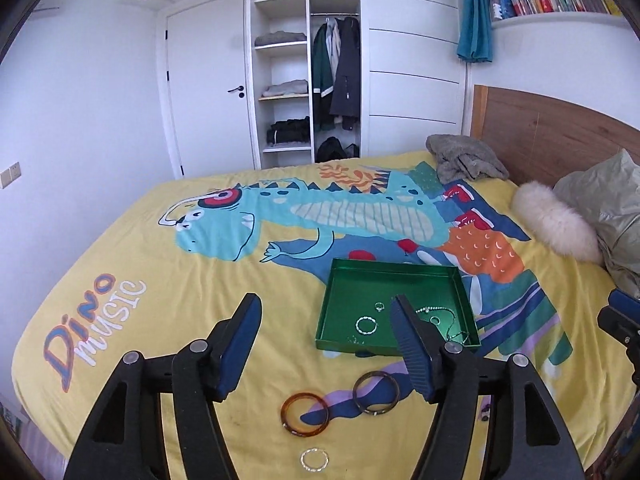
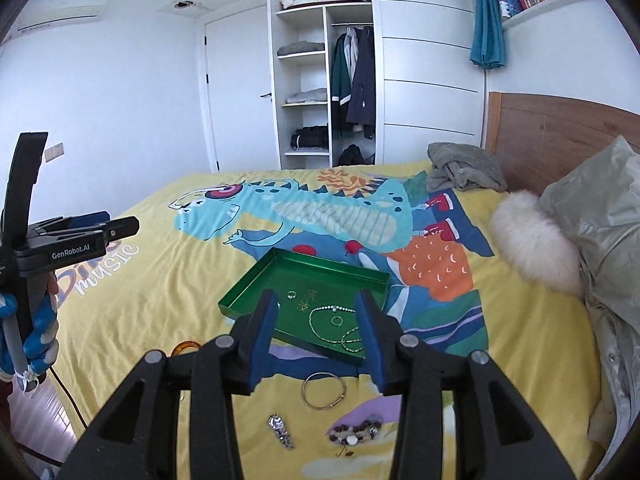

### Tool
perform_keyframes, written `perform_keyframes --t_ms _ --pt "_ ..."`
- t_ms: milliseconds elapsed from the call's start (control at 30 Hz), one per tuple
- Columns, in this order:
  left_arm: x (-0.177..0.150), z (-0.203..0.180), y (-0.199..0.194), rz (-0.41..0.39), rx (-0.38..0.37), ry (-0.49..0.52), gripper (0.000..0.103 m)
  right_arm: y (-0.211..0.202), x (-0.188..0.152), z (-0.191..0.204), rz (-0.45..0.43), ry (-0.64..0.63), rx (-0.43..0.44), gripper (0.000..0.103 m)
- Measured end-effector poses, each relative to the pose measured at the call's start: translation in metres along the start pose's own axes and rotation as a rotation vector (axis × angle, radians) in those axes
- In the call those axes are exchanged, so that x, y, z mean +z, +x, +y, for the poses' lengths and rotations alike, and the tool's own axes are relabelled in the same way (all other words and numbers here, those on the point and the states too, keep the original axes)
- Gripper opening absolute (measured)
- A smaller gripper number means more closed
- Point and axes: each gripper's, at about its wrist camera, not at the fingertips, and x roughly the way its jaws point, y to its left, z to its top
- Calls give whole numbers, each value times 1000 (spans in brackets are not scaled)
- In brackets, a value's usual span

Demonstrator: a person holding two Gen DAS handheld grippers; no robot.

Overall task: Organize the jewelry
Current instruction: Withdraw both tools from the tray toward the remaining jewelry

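Jewelry's split here: rings and a pearl necklace (image 2: pixel 332 322) lie in the green tray (image 2: pixel 244 292), bangles still loose on the bedspread (image 2: pixel 140 312). Left gripper (image 1: pixel 326 320) and right gripper (image 2: pixel 316 312) hover apart, empty. Best to pinch that glossy amber bangle (image 1: pixel 305 414) across its rim

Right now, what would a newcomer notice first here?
The yellow bedspread with its big blue dinosaur fills the view. On it lies a green tray holding rings and a necklace, with bangles loose on the cover in front. Both grippers hang open and empty above.
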Motion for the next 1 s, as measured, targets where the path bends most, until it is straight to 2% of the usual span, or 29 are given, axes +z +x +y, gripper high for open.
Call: perform_keyframes --t_ms 167,400,700,1000 --pt "-30 11 -26 13 9 -2 68 -32 -20 13 -12 10 8 42" --pt "-64 23 -39 42 11 -29 72 -47 -49 21 -3 24 20 45" --pt "-100 29 -25 84 21 -40 78 -42 -80 12 34 54 6 49" --pt "-139 43 0 139 8 -73 78 -21 -107 -10 83 99 -17 52"
